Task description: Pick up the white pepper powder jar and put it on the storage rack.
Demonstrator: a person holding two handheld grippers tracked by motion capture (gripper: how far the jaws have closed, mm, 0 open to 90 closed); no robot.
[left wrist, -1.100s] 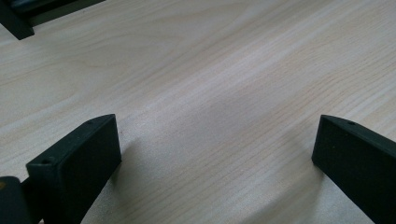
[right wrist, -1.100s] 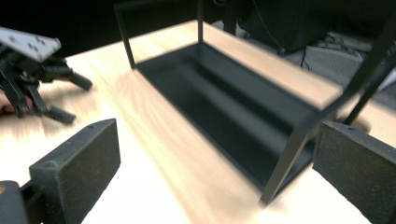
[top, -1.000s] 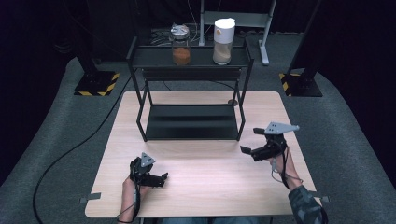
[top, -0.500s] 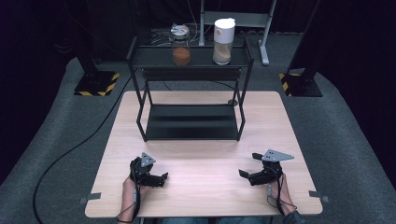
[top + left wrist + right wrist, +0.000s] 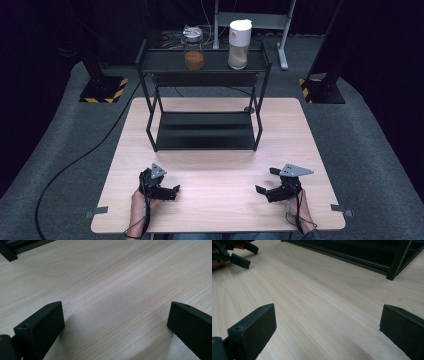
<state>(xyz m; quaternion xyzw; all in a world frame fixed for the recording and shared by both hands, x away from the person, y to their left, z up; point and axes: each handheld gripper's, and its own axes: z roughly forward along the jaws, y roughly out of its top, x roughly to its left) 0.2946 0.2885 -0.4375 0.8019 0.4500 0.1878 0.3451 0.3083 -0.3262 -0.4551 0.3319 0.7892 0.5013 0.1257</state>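
Since the earlier frame, right claw (image 5: 270, 183) came down near the worktop (image 5: 215, 150) front edge, spread empty like left claw (image 5: 171, 191). Both jars, the brown-filled jar (image 5: 193, 48) and white-lidded jar (image 5: 239, 44), stand on the far shelf (image 5: 205, 62) top; I judge nothing is grasped yet.

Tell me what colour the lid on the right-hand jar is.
White; the lid shows best in the high view.

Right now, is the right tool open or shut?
Open: the right tool has its jaws wide apart over bare table, holding nothing.
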